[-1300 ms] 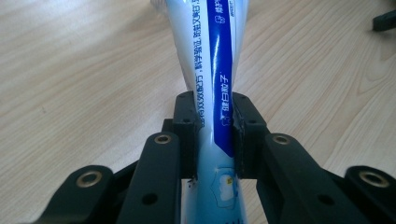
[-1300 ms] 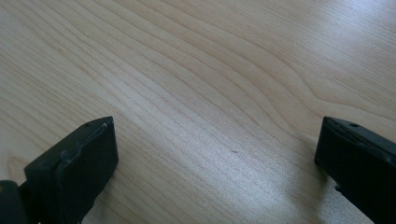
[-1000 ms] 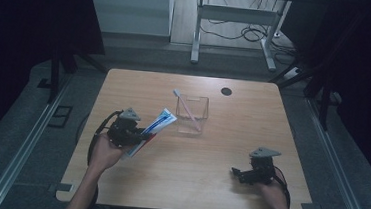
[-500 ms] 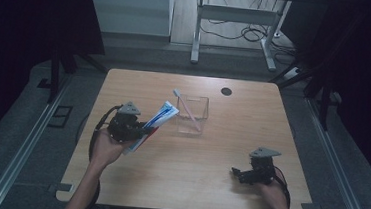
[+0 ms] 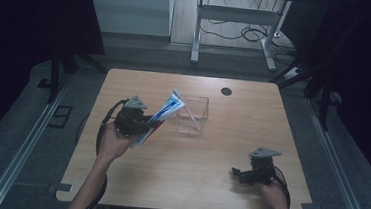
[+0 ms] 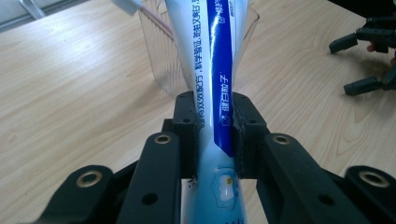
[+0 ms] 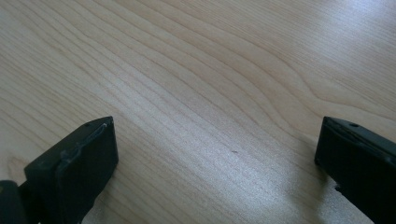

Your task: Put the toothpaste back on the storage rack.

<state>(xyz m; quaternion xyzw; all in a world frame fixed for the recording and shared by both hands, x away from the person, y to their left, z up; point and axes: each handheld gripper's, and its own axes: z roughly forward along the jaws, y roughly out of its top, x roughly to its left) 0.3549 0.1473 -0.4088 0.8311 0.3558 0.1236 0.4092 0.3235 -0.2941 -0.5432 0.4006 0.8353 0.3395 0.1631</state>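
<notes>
Toothpaste tube, blue stripe, Chinese lettering

The table is pale wood with a smooth, faintly shiny grain. The toothpaste tube is glossy plastic. The cup is clear ribbed plastic. Both grippers' jaws are matt black plastic.

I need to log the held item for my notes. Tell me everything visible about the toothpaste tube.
The toothpaste tube is a soft-looking tube, white and light blue with a dark blue stripe and printed lettering. The left gripper is shut on it, one of its fingers on each side. It is held off the table, slanting toward the clear container, its far end at the container's rim.
</notes>
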